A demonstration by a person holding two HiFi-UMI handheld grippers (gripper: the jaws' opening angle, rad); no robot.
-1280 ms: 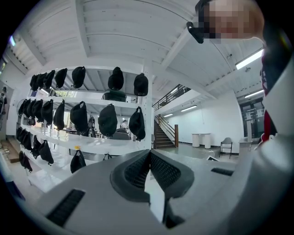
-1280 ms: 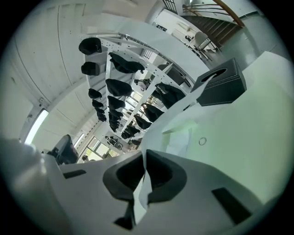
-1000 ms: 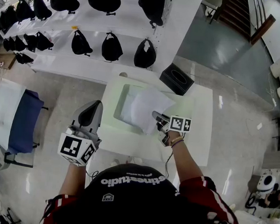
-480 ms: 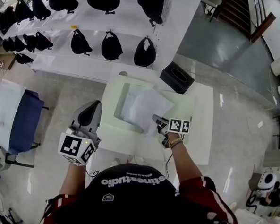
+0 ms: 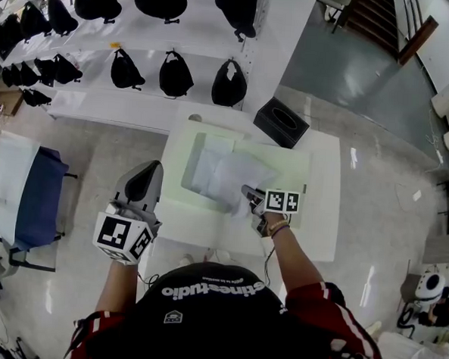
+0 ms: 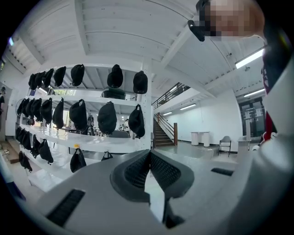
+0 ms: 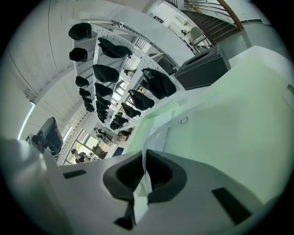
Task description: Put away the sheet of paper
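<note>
A white sheet of paper (image 5: 236, 176) hangs over the pale green mat (image 5: 292, 170) on the white table (image 5: 321, 219), its far part above a shallow grey tray (image 5: 189, 165) that holds other white sheets. My right gripper (image 5: 246, 191) is shut on the sheet's near edge. In the right gripper view the thin sheet (image 7: 154, 137) runs out from between the closed pads of the right gripper (image 7: 145, 172). My left gripper (image 5: 155, 168) is held off the table's left side, away from the sheet. In its own view the left gripper (image 6: 149, 153) is shut with nothing in it.
A black tissue box (image 5: 281, 123) sits at the table's far edge. Behind it stand white shelves (image 5: 180, 39) hung with several black caps. A blue chair (image 5: 38, 194) with a white cover is at the left. Grey floor lies to the right.
The right gripper has shifted slightly left with the sheet, which now lies a little lower and flatter over the tray. The left gripper has stayed where it was.
</note>
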